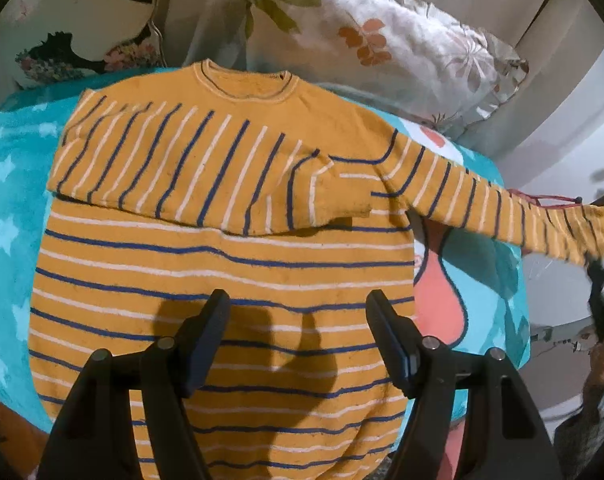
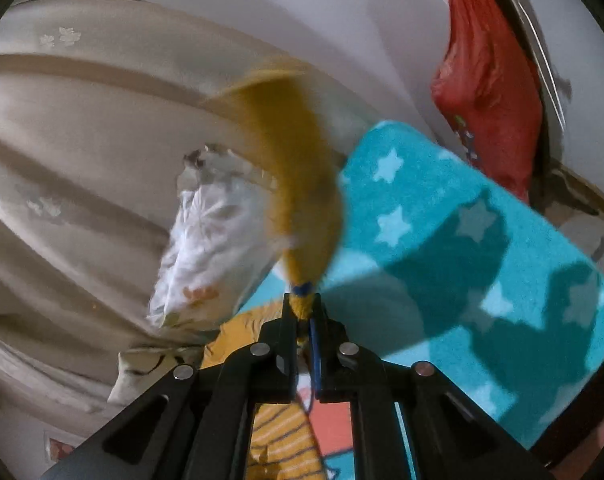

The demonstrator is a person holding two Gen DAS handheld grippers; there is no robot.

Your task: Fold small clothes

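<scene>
Sweater (image 1: 229, 272), mustard knit with blue and white stripes, lies flat on the turquoise star blanket (image 1: 9, 184), collar toward the floral pillow (image 1: 382, 48). One sleeve is already folded across the chest. Your right gripper (image 2: 304, 308) is clamped on the cuff of the other sleeve (image 1: 502, 208), which stretches away from the sweater body. Your left gripper (image 1: 297, 320) hovers above the lower body, jaws wide apart and empty. Expect a soft, light, stretchy knit; grip cuffs, hem corners or shoulders, not mid-panel.

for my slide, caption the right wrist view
Right tool shut on the yellow striped sweater's sleeve, lifting it over the teal star blanket.
</scene>
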